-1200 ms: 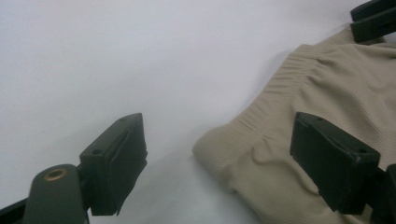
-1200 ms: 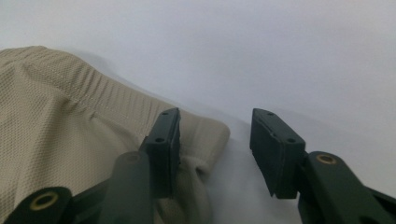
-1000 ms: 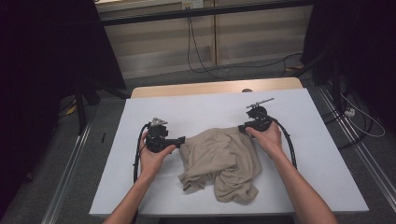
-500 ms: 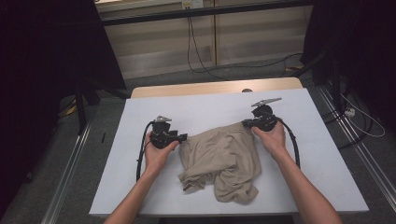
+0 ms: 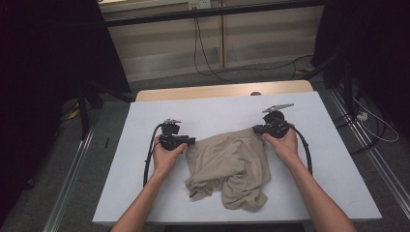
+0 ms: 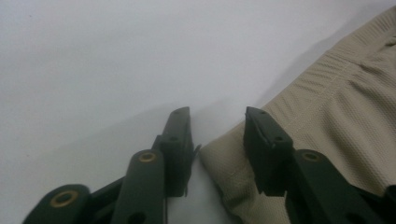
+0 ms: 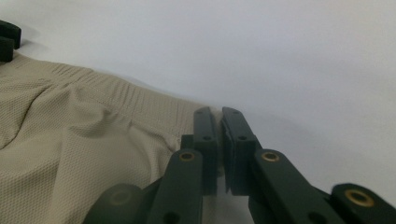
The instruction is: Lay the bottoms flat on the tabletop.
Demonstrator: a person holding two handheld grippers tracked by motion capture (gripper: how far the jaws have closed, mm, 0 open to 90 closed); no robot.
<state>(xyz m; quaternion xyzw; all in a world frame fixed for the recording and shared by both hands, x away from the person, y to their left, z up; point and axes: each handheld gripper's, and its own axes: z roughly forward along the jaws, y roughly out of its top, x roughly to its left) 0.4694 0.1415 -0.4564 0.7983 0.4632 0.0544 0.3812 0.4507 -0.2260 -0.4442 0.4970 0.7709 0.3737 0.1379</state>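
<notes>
A crumpled beige garment [image 5: 232, 164] with a ribbed waistband lies in the middle of the white table [image 5: 217, 108]. My left gripper [image 5: 192, 141] is at its upper left corner. In the left gripper view the cloth corner [image 6: 219, 154] lies between the jaws of that gripper [image 6: 217, 114]. These jaws have just been closing, and a gap still shows beside the cloth. My right gripper [image 5: 257, 129] is at the upper right corner. In the right gripper view its jaws [image 7: 215, 112] are pressed together on the waistband edge [image 7: 140, 100].
The table's bare wooden strip [image 5: 217, 91] runs along the far edge. Black cables [image 5: 150, 154] trail from both grippers across the table. Metal floor rails [image 5: 372, 159] flank the table, and dark stands and curtains stand at the left and right.
The left gripper slid a little to the right up to the garment's corner and its jaws narrowed around it. The right gripper has stayed at the other corner.
</notes>
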